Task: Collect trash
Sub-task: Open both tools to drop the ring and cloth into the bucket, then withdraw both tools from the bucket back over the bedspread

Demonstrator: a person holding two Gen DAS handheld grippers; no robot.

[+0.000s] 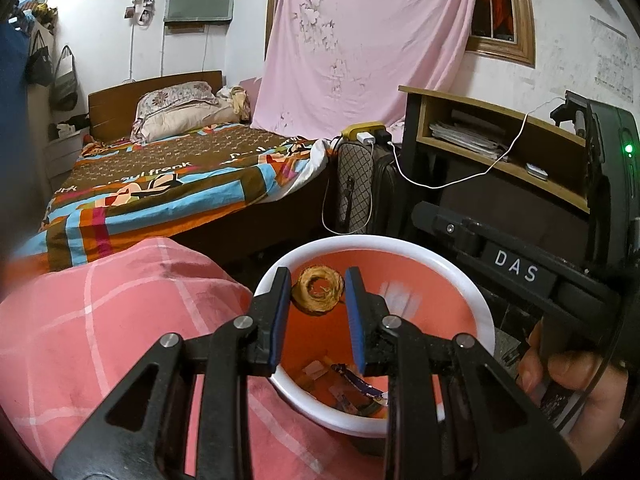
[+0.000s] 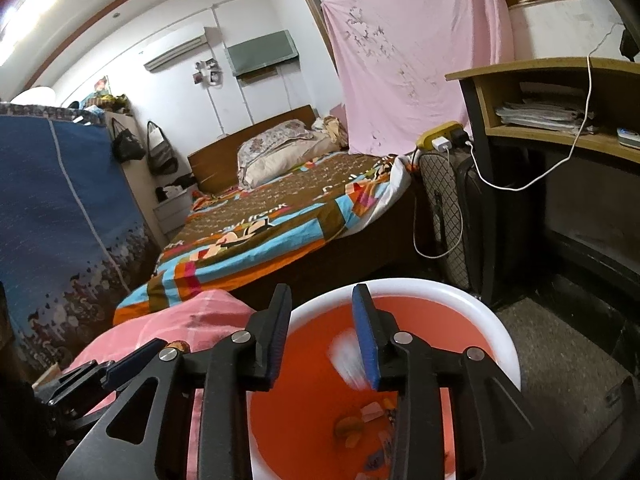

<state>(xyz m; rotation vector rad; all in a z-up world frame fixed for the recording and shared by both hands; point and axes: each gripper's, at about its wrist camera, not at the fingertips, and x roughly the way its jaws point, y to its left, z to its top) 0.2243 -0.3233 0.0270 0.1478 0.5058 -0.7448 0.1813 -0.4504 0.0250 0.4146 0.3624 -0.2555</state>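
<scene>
A bin with a white rim (image 1: 460, 280) and an orange-red inside stands just below both grippers. My left gripper (image 1: 318, 312) is shut on a brown ring-shaped roll (image 1: 318, 292), pinched between its blue pads over the bin's near-left edge. In the right wrist view my right gripper (image 2: 324, 336) is open above the bin's rim (image 2: 440, 292). A blurred white scrap (image 2: 346, 360) hangs beside its right pad without being pressed. The same scrap (image 1: 400, 296) shows as a blur inside the bin. Wrappers (image 2: 360, 424) lie on the bin's floor.
A pink checked cloth (image 1: 120, 320) bulges left of the bin. A hand (image 1: 560, 380) holds the black housing (image 1: 516, 268) of the right tool. Beyond the bin are a bed (image 1: 180, 176), a suitcase (image 1: 356, 188) and a desk shelf (image 1: 500, 136) with a white cable.
</scene>
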